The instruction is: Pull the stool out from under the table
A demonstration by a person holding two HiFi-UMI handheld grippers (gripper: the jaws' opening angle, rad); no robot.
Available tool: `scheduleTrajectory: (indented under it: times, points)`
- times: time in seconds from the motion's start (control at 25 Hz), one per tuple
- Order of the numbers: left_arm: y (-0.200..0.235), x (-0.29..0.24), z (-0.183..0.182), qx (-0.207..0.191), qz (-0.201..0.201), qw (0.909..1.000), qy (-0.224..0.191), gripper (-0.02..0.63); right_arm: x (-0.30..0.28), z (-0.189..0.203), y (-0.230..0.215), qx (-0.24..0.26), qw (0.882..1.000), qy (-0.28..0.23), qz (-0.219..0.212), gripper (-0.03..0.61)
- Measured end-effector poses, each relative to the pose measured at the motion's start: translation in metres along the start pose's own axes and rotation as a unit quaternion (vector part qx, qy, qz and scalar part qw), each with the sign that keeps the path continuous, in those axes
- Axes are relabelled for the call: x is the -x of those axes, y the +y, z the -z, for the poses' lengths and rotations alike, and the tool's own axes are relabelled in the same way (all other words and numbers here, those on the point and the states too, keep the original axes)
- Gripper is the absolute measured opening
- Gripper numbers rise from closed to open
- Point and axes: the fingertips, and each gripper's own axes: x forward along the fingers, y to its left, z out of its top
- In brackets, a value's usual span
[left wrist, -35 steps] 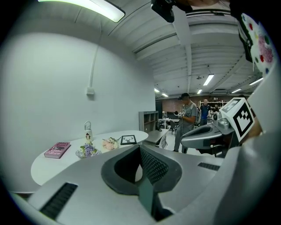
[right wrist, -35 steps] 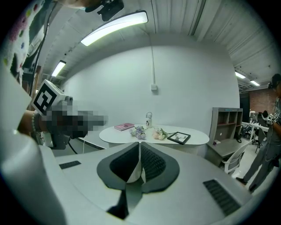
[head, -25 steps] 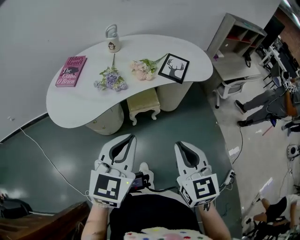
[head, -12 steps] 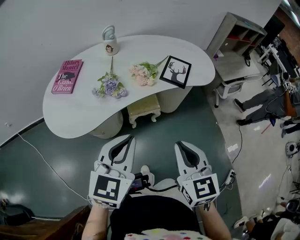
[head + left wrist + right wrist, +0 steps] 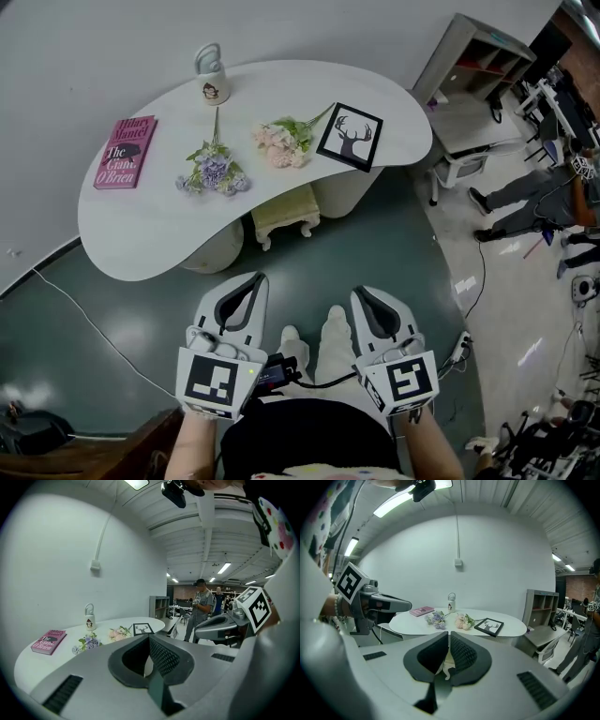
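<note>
Left tongs [image 5: 251,279] together; stool [image 5: 286,206] plain overhead

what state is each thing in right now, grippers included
stool: tucked partly under the table, not yet pulled out
left gripper: shut, empty, away from the stool
right gripper: shut, empty, away from the stool
book: closed, lying flat on the table
bottle: upright
picture frame: lying flat, face up
purple flowers: lying on their side
pink flowers: lying on their side
</note>
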Motion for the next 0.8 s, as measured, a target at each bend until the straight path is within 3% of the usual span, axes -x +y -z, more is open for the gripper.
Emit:
scheduleTrajectory:
  times: [0.4, 0.8]
  points:
    - [0.004, -0.015, 0.015, 0.028, -0.035, 0.9989, 0.011, 0.016, -0.024, 0.016, -0.019, 0.01, 0.999, 0.018, -0.047, 0.041]
    - [0.009, -0.056, 0.052, 0.056, -0.07, 0.9954, 0.033, 0.017, -0.07, 0.061, -0.057, 0.016, 0.994, 0.056, -0.096, 0.041]
